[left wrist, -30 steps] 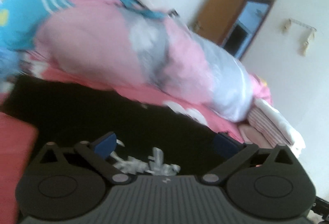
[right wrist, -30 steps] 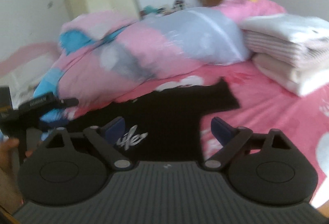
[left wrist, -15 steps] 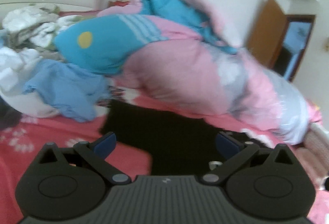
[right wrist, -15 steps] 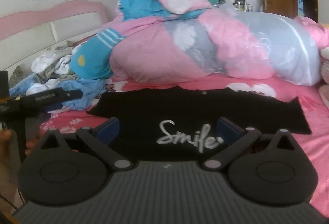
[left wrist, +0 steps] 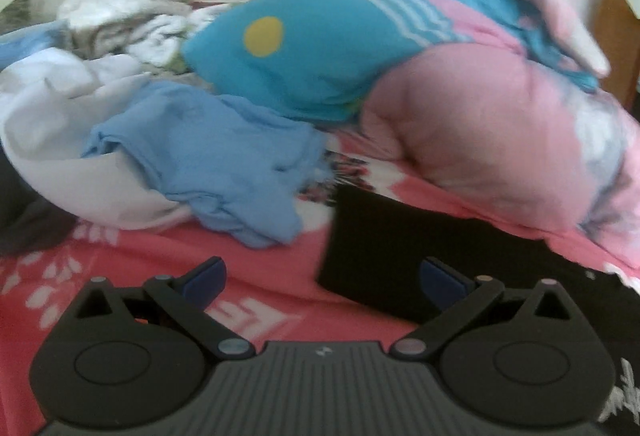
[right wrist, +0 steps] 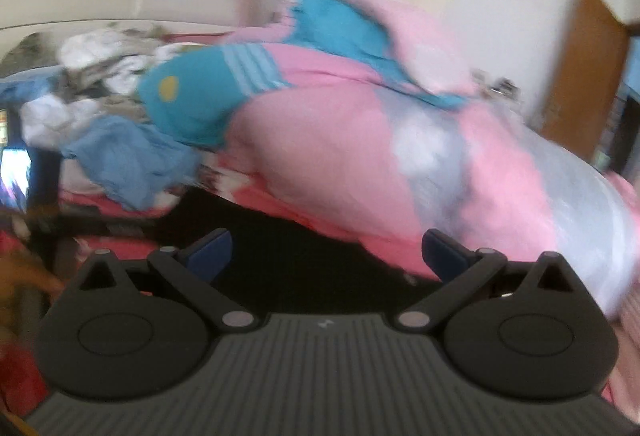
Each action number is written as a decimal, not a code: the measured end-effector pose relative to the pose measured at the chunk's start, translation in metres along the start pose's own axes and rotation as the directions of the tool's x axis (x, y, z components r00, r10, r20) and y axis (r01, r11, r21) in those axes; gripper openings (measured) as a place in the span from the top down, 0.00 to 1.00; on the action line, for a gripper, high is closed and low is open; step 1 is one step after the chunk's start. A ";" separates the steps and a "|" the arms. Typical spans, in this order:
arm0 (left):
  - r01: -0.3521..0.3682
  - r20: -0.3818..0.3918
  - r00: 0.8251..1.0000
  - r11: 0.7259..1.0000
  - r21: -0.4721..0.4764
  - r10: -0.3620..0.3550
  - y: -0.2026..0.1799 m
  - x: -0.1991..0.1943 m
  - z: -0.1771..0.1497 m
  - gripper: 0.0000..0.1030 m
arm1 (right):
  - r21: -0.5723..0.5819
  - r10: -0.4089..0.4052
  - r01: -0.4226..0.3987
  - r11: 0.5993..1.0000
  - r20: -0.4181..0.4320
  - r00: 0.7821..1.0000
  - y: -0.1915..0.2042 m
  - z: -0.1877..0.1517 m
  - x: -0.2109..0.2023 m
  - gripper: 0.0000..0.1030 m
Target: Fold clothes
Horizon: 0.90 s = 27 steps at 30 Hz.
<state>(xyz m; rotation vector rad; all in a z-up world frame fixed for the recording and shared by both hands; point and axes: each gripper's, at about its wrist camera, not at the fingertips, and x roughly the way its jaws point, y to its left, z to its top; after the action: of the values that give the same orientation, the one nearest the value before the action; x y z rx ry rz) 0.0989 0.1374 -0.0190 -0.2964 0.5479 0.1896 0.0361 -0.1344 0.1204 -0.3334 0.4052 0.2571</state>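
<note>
A black T-shirt (left wrist: 384, 256) lies flat on the pink bed sheet (left wrist: 132, 256), its left sleeve end showing in the left wrist view just ahead of my left gripper (left wrist: 324, 278). That gripper is open, its blue pads (left wrist: 206, 276) wide apart and empty, hovering over the sleeve's edge. In the blurred right wrist view the same black T-shirt (right wrist: 304, 260) spreads below my right gripper (right wrist: 326, 254), which is also open and holds nothing.
A big pink and blue duvet (left wrist: 460, 116) is heaped behind the shirt. A loose pile with a light blue garment (left wrist: 208, 164) and white clothes (left wrist: 52, 108) lies to the left. A wooden door (right wrist: 580, 76) stands at the right. A hand (right wrist: 24, 276) shows at the left edge.
Both cameras have swung to the left: the folded stack and printed lettering left the right view, and the left view now shows the sleeve end and clothes pile. Both grippers stayed open.
</note>
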 end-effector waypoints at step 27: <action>0.050 -0.071 0.996 0.998 -0.045 -0.053 -0.012 0.051 -0.007 0.62 | -0.088 0.450 -0.527 0.845 -0.416 0.790 0.150 0.053 0.321 0.24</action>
<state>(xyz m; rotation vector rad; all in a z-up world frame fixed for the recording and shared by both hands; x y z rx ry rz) 0.1418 0.1288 -0.0492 -0.3603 0.6071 0.1411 0.2932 0.0795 -0.0094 -0.4759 0.8606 0.7604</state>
